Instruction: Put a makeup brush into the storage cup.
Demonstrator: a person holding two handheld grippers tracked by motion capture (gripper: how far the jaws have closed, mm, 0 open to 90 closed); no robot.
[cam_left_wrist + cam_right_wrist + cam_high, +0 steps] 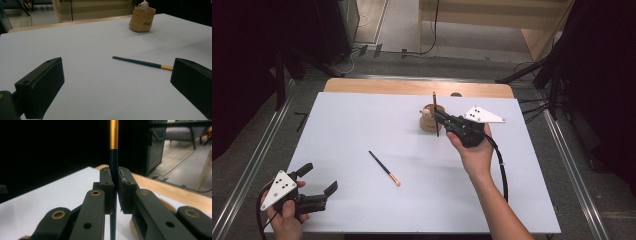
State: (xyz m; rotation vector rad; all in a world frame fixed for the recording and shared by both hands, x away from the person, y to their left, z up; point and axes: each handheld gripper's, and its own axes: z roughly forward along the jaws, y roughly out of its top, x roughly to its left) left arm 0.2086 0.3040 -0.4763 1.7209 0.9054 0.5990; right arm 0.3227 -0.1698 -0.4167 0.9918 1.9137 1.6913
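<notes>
My right gripper (437, 116) (115, 175) is shut on a dark pencil (434, 100) (113, 157) with a gold band near its top. It holds the pencil upright, right beside a small tan pouch (427, 124) at the far middle of the table. The pouch (142, 22) has a small white figure (144, 5) sticking out of it. A second dark pencil (383, 167) (140, 62) with a gold band lies flat at the table's middle. My left gripper (319, 178) (117, 75) rests open at the near left corner, with nothing between its fingers.
A white sheet (362, 130) covers the table, with a wooden edge (412, 87) at the far side. Metal rails (257, 155) run along the floor on both sides. Dark stands and cables (552, 75) sit beyond the table's right corner.
</notes>
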